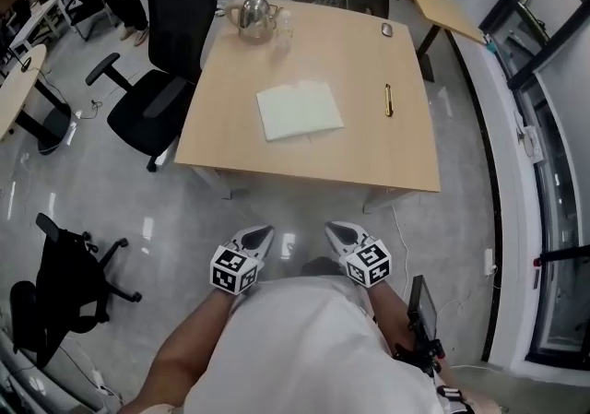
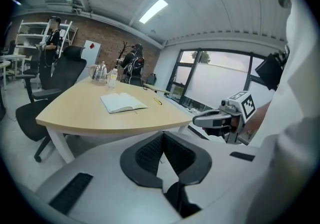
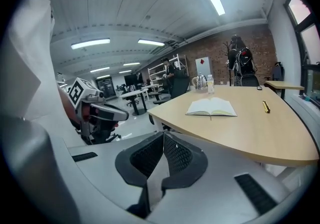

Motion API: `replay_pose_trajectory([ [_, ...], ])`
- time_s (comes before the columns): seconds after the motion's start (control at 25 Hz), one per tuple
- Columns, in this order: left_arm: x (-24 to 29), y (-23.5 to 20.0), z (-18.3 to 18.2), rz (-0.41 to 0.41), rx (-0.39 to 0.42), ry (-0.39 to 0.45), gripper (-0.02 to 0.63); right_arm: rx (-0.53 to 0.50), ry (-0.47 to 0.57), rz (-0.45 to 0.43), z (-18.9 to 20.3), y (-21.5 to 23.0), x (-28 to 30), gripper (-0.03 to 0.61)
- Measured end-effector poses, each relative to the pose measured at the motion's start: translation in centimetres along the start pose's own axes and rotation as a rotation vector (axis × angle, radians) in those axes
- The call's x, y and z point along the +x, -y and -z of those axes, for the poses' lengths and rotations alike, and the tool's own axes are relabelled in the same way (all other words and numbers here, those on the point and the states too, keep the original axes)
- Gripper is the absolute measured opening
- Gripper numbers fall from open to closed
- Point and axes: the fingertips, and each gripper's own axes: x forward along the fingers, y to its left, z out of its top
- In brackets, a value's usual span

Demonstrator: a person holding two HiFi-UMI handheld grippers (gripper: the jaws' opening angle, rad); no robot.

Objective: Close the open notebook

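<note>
One open white-paged notebook (image 1: 299, 111), one slim gold pen (image 1: 388, 100), one shiny metal kettle (image 1: 253, 16), one clear bottle (image 1: 283, 29).

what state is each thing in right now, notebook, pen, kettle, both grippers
notebook, open, lying flat on the table
pen, lying flat, apart from the notebook
kettle, upright near the far edge
left gripper, shut, empty, short of the table
right gripper, shut, empty, short of the table

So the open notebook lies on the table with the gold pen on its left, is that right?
Not quite: the head view shows the gold pen on the right of the open notebook; the notebook does lie on the table.
</note>
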Motion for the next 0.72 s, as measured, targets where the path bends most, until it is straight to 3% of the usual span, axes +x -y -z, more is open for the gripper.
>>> replay_pose_trajectory([
  [0.32, 1.6, -3.0, -0.9, -0.108, -0.062, -0.009, 0.005, -0.046, -0.064, -0.102, -0.7, 2.5, 4.9, 0.017],
  [0.72, 7.8, -5.6, -6.0, -0.18, -0.069, -0.002, 0.005, -0.194, -0.107, -0.224, -3.8, 8.6, 10.0, 0.017],
])
